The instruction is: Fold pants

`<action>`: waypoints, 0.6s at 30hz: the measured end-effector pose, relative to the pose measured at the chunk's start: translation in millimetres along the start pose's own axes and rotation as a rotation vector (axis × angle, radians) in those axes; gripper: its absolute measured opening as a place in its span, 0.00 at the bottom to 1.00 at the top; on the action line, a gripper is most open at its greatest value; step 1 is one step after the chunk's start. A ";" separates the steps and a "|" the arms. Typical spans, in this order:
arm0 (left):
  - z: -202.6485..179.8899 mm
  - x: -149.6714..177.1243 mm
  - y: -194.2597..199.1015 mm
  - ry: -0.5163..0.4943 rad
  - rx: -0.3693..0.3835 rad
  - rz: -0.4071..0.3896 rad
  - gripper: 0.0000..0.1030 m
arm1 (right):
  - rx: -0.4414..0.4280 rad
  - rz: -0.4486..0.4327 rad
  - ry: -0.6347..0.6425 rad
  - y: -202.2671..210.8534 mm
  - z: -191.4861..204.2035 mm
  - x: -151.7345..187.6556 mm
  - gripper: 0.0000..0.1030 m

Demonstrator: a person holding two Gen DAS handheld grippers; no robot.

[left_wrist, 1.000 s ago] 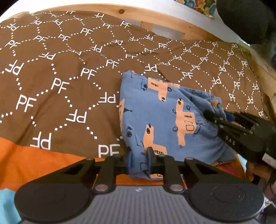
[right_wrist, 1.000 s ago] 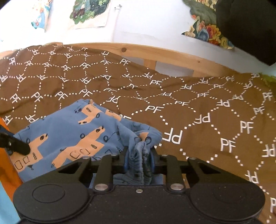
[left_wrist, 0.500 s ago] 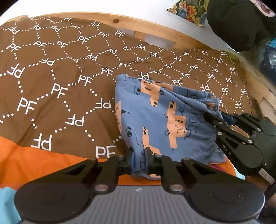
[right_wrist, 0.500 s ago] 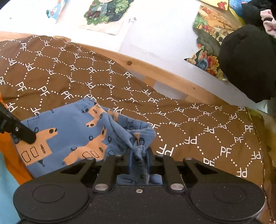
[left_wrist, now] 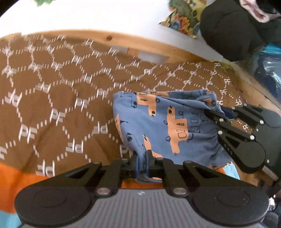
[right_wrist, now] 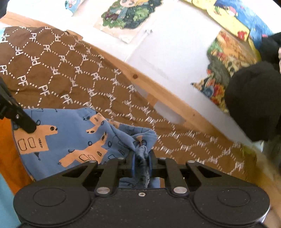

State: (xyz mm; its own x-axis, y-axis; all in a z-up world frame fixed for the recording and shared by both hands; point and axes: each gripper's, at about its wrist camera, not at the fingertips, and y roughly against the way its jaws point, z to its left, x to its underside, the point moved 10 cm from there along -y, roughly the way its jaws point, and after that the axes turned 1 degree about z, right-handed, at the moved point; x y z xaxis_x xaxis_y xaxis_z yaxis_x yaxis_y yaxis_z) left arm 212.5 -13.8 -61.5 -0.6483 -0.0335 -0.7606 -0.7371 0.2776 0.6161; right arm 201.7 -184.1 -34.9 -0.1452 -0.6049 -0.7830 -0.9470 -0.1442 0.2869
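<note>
Left wrist view: left gripper (left_wrist: 141,162) at bottom centre, jaws pinched tight on a bunched edge of the pants (left_wrist: 163,126), cloth squeezed between the fingers. Pants: blue w/ orange vehicle print, dark outlines; already doubled over, hanging slack between the two grippers above the bedspread (left_wrist: 58,98), far part resting on it. Right gripper (left_wrist: 213,114) enters from right side, fingertips clamped on the pants' opposite gathered edge. Bedspread: brown, white "PF" letters in dotted hexagon grid, covers most of bed; orange panel (left_wrist: 15,182) along near edge, light-blue strip at near-left corner. Bed frame (left_wrist: 112,37): pale wood rail w/ knot, runs along far edge against white wall. Black garment (left_wrist: 226,26) hangs at far right beyond the rail; floral poster partly visible beside it. View is motion-blurred. Right wrist view: right gripper (right_wrist: 141,158) narrow, closed on a thick wad of pants (right_wrist: 70,140) fabric; rest of pants spreads left toward near-left side of bed. Left gripper (right_wrist: 30,127) tip seen at left edge, touching the pants' left end. Posters (right_wrist: 126,14) on wall above rail; black garment (right_wrist: 252,103) at right.
</note>
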 end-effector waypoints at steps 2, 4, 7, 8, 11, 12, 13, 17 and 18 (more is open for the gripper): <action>-5.1 -9.6 3.9 -0.039 -0.004 -0.022 0.08 | 0.009 -0.024 0.010 -2.0 -8.7 -10.2 0.13; -9.3 -25.1 6.6 -0.078 -0.011 -0.047 0.08 | 0.019 -0.053 0.026 -5.1 -17.2 -21.8 0.13; -11.5 -53.8 10.0 -0.109 -0.019 -0.080 0.08 | 0.041 -0.109 0.044 -15.9 -33.8 -47.2 0.14; -11.1 -64.1 9.5 -0.111 -0.025 -0.089 0.08 | 0.045 -0.121 0.040 -20.2 -38.8 -54.7 0.14; -6.4 -90.9 1.9 -0.127 -0.054 -0.121 0.08 | 0.043 -0.130 0.013 -43.8 -51.4 -71.9 0.14; -3.4 -96.4 -3.2 -0.140 -0.070 -0.131 0.08 | 0.034 -0.126 -0.004 -54.3 -53.1 -73.8 0.14; 0.0 -100.0 -11.2 -0.150 -0.083 -0.136 0.08 | 0.026 -0.118 -0.016 -65.3 -52.9 -73.6 0.14; 21.7 -93.8 -60.8 -0.146 -0.109 -0.090 0.09 | -0.023 -0.032 -0.064 -118.9 -34.8 -47.4 0.14; 29.2 -84.7 -78.5 -0.136 -0.114 -0.041 0.09 | -0.040 0.012 -0.067 -134.6 -25.9 -33.6 0.15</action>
State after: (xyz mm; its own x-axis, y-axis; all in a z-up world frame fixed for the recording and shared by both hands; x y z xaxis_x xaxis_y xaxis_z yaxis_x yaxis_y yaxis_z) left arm 330.9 -4.7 -51.4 -0.5910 0.0895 -0.8017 -0.7845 0.1678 0.5970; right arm 341.5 -164.7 -33.0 -0.1769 -0.5531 -0.8141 -0.9331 -0.1689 0.3174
